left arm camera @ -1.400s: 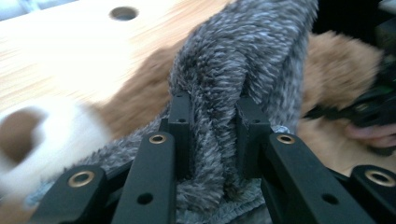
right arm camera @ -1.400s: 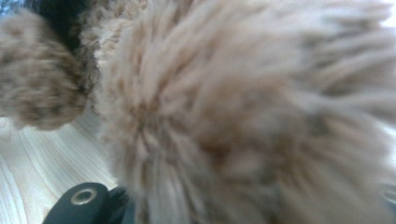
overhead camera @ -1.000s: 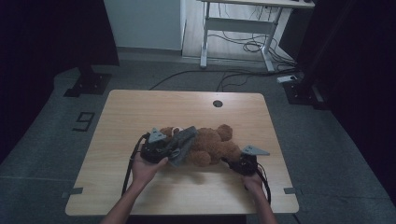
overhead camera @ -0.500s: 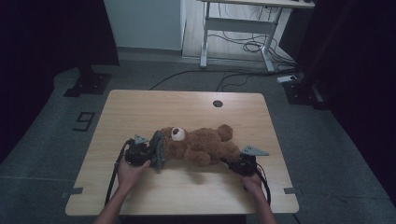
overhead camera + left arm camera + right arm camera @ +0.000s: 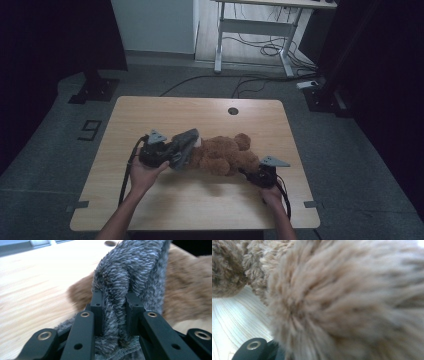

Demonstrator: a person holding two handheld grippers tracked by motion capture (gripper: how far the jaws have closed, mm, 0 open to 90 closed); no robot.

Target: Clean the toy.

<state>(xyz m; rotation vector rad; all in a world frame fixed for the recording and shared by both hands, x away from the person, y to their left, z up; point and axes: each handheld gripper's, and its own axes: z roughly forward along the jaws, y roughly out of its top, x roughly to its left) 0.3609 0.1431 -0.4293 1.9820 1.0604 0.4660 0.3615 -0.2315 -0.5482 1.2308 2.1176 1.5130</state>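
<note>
Two grippers meet a brown teddy bear (image 5: 225, 155) lying mid-desk (image 5: 200, 110). The left gripper (image 5: 172, 152) clamps its fingers (image 5: 97, 305) on a grey fuzzy cloth (image 5: 125, 277) at the bear's left end. The right gripper (image 5: 250, 174) presses against the bear's right end; fur hides its fingers, so I cannot tell their state.

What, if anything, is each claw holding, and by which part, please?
The left claw pinches a fold of the grey fuzzy cloth. The right claw is pressed into the teddy bear; its grip is hidden.
</note>
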